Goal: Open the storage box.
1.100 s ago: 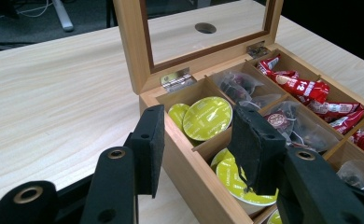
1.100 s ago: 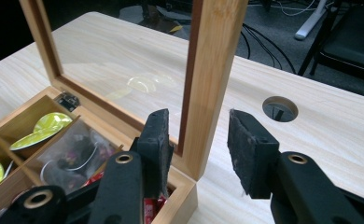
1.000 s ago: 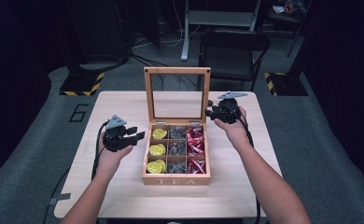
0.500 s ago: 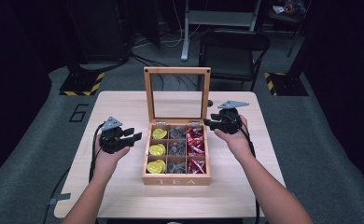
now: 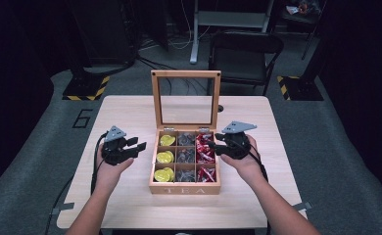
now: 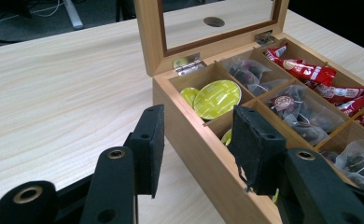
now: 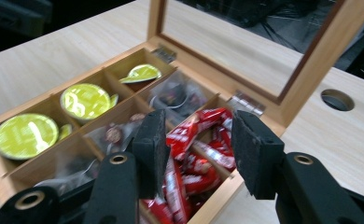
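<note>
Light wooden tea box with glass-paned lid (image 5: pixel 185 186) mid-table, lid propped upright to keep all nine compartments reachable. Right of box: right gripper (image 5: pixel 218 145) hovering over red foil sachets (image 7: pixel 203 140) in the box's right column, jaws apart and just widened a touch, nothing between pads, probably lining up a pick. Left of box: left gripper (image 5: pixel 136 145) parked just beside the box's left wall, jaws apart, empty, likely waiting clear. Yellow-green round capsules (image 6: pixel 216 98) in left column, clear pouches of dark tea (image 6: pixel 296 109) in middle column; contents blurry, hard to confirm.
</note>
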Action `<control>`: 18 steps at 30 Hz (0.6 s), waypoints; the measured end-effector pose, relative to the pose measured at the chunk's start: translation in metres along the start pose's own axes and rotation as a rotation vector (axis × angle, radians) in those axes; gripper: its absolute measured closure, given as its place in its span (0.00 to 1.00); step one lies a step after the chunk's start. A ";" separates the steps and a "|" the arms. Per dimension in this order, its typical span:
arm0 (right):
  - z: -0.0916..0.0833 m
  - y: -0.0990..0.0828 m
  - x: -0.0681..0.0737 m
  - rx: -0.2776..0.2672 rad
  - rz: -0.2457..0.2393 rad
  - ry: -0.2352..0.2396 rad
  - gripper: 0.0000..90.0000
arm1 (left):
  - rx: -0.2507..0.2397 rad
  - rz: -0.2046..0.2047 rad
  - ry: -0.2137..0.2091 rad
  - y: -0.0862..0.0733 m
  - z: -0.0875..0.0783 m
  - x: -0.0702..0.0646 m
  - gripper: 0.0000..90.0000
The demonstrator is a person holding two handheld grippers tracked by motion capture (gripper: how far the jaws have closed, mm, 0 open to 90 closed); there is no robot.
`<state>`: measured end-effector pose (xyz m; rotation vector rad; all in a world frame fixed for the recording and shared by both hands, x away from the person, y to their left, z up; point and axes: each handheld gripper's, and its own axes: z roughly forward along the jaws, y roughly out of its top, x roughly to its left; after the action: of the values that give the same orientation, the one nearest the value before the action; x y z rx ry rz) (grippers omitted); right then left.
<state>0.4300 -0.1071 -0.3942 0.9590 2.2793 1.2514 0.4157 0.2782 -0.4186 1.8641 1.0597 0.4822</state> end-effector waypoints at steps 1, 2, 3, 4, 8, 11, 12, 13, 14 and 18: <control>-0.001 -0.002 0.003 0.000 -0.011 0.007 0.61 | -0.001 -0.002 0.001 -0.001 -0.001 0.001 0.61; -0.003 -0.004 0.006 0.004 -0.005 0.013 0.61 | -0.002 -0.005 0.001 -0.002 -0.001 0.001 0.61; -0.003 -0.005 0.007 0.006 -0.003 0.021 0.62 | -0.003 -0.005 0.001 -0.002 -0.002 0.002 0.61; -0.003 -0.007 0.008 0.010 0.003 0.030 0.62 | -0.002 -0.013 0.000 -0.004 -0.003 0.003 0.61; -0.005 -0.016 0.016 0.027 0.007 0.041 0.63 | -0.005 -0.029 0.002 -0.008 -0.004 0.004 0.61; -0.006 -0.023 0.020 0.022 -0.005 0.044 0.63 | -0.002 -0.033 0.003 -0.011 -0.004 0.005 0.61; -0.006 -0.026 0.021 0.022 -0.005 0.048 0.63 | 0.004 -0.032 0.002 -0.013 -0.004 0.005 0.61; -0.006 -0.029 0.023 0.025 -0.010 0.046 0.63 | 0.010 -0.032 0.001 -0.013 -0.004 0.005 0.61; -0.005 -0.032 0.025 0.031 -0.011 0.044 0.63 | 0.008 -0.032 0.003 -0.014 -0.003 0.005 0.61; -0.002 -0.043 0.030 0.057 -0.028 0.049 0.64 | 0.010 -0.030 0.006 -0.016 -0.004 0.005 0.61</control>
<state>0.3914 -0.1028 -0.4293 0.9219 2.3694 1.2169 0.4082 0.2873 -0.4309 1.8539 1.0940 0.4659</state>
